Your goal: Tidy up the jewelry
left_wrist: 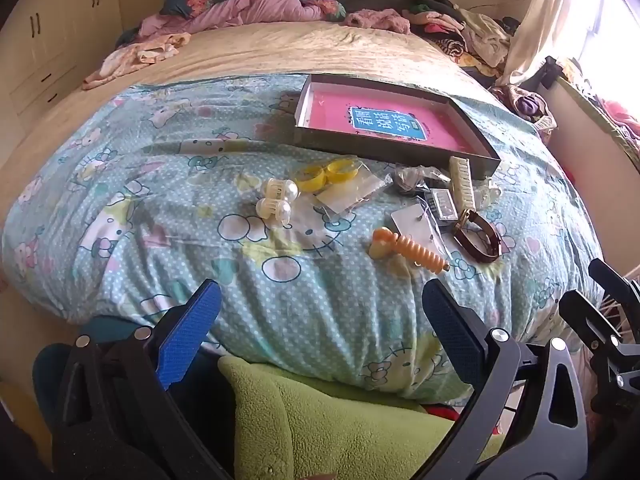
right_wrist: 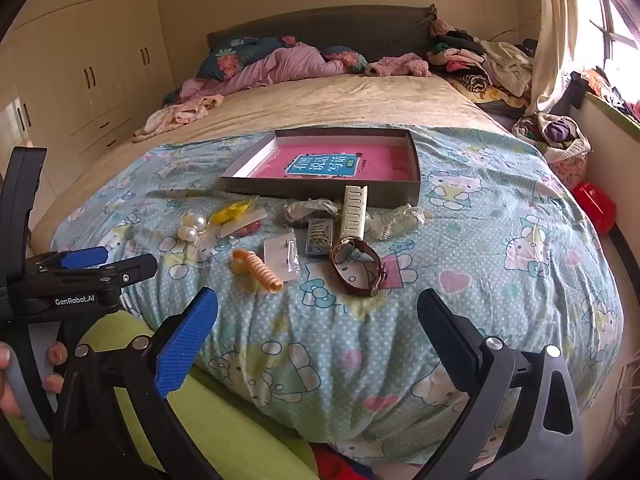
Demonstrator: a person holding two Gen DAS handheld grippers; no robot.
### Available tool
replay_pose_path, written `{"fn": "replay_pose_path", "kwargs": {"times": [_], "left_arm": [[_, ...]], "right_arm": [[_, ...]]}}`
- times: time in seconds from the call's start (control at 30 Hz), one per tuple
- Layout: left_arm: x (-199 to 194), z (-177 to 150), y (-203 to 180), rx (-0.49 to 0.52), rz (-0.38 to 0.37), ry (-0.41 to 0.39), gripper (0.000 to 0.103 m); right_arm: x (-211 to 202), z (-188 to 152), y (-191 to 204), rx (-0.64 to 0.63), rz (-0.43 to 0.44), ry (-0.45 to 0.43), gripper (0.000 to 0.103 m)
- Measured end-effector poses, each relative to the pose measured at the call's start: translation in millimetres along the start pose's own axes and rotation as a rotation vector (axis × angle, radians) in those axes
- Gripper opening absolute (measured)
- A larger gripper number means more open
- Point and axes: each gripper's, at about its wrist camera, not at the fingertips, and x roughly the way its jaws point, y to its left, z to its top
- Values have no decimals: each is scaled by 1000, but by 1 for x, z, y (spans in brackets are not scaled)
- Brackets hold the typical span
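Jewelry and hair pieces lie scattered on a blue cartoon-print quilt (left_wrist: 168,216) in front of a shallow grey box (left_wrist: 400,152) with a pink bottom. Among them are an orange spiral hair tie (left_wrist: 412,254) (right_wrist: 260,270), two pearl clips (left_wrist: 278,200) (right_wrist: 191,228), yellow rings in a clear bag (left_wrist: 330,174), a cream comb clip (left_wrist: 464,184) (right_wrist: 354,216) and a brown strap watch (left_wrist: 480,236) (right_wrist: 360,266). My left gripper (left_wrist: 324,320) hangs open and empty over the quilt's near edge. The right gripper (right_wrist: 318,324) is open and empty too, short of the watch.
Pink bedding and clothes pile up by the headboard (right_wrist: 320,36). Cream wardrobes (right_wrist: 80,60) line the left wall, and a curtained window (right_wrist: 600,20) is on the right. A green fleece (left_wrist: 340,420) lies below the grippers. A hand (right_wrist: 24,376) holds the left gripper's handle.
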Motion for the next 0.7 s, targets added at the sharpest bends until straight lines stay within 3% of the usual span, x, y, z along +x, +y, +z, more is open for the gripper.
{"fn": "replay_pose_path", "kwargs": {"times": [0.7], "left_arm": [[-1,0,0,8,7,-14,95]], "right_arm": [[-2,0,2,-7,-2,-4,99]]}}
